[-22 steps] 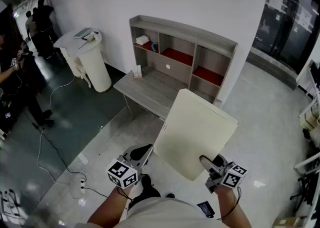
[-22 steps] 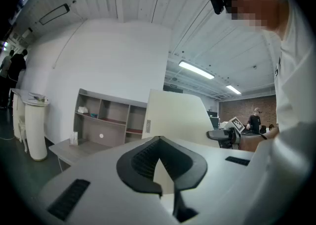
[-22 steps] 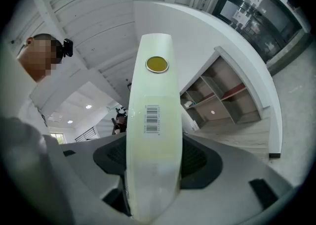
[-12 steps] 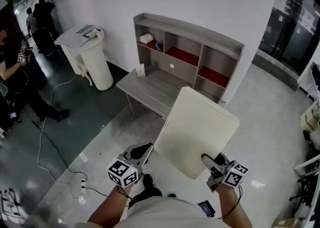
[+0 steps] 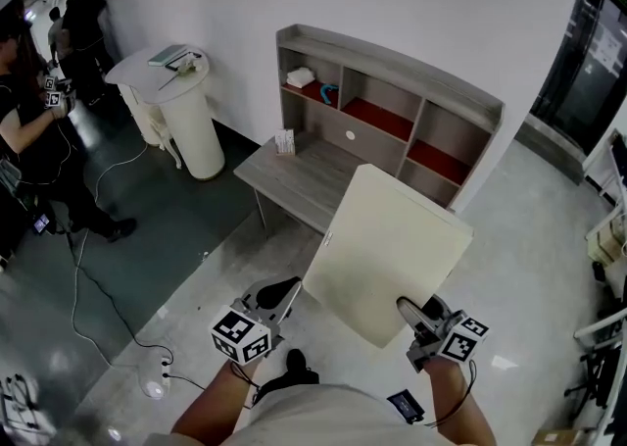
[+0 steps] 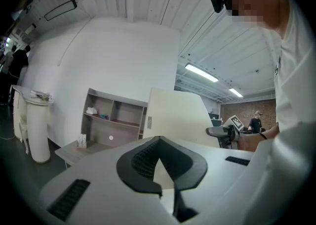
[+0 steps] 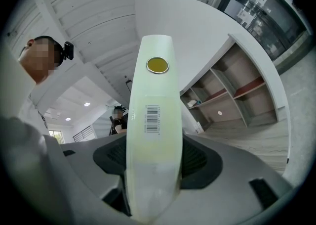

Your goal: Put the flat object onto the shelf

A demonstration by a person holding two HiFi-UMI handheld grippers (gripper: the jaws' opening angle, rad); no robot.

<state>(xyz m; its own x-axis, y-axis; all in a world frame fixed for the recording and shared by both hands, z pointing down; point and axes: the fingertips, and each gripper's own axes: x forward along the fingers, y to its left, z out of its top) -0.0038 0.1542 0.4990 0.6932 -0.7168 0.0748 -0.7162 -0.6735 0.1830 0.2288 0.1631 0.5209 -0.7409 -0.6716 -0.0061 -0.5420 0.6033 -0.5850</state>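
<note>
Right hand-held gripper [image 5: 416, 315] stays clamped on the board's [image 5: 387, 253] near edge, held out over the floor. Left hand-held gripper [image 5: 277, 297] is closed and empty. Shelf [image 5: 392, 106] and table [image 5: 294, 179] have shifted right in head view, so probably still approaching, placement not started.

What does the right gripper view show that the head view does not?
Only the right gripper view: the narrow edge of the flat board with a yellow round sticker, and the pads of the right gripper pressing on it. Only the head view: the board's broad face, the left gripper, a white round table. Both: the board, the right gripper and the shelf.
</note>
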